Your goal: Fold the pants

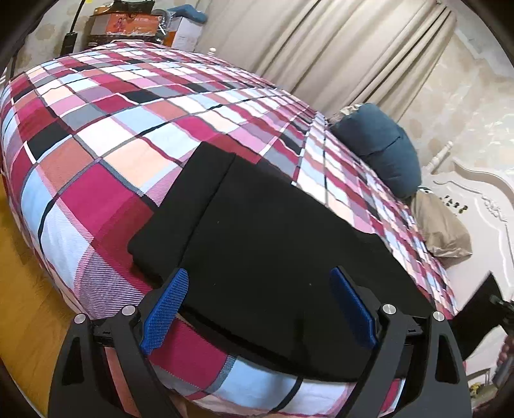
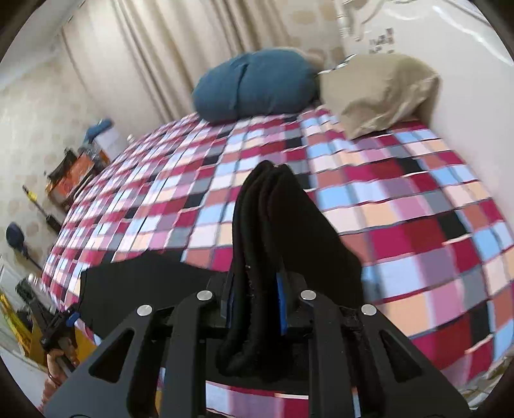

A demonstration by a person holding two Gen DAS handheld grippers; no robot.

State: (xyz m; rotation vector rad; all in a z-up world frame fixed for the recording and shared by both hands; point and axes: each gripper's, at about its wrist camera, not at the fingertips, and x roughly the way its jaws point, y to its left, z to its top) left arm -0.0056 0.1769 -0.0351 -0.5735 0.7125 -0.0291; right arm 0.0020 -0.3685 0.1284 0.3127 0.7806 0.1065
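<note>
Black pants point(image 1: 257, 231) lie partly folded on the plaid bed near its front edge. My left gripper point(image 1: 260, 305) is open, its blue pads spread just above the near part of the pants, holding nothing. My right gripper point(image 2: 255, 305) is shut on a bunched edge of the pants point(image 2: 266, 218) and holds it lifted above the bed. The rest of the pants point(image 2: 135, 289) spreads flat to the left in the right wrist view. A lifted black corner shows at the far right of the left wrist view point(image 1: 478, 308).
The plaid bedspread point(image 1: 135, 106) covers the bed. A blue pillow point(image 2: 253, 83) and a tan pillow point(image 2: 379, 93) lie at the white headboard point(image 1: 482, 205). Curtains point(image 1: 337, 48) hang behind. Boxes point(image 1: 135, 29) stand beyond the far side. Wooden floor point(image 1: 22, 289) lies left.
</note>
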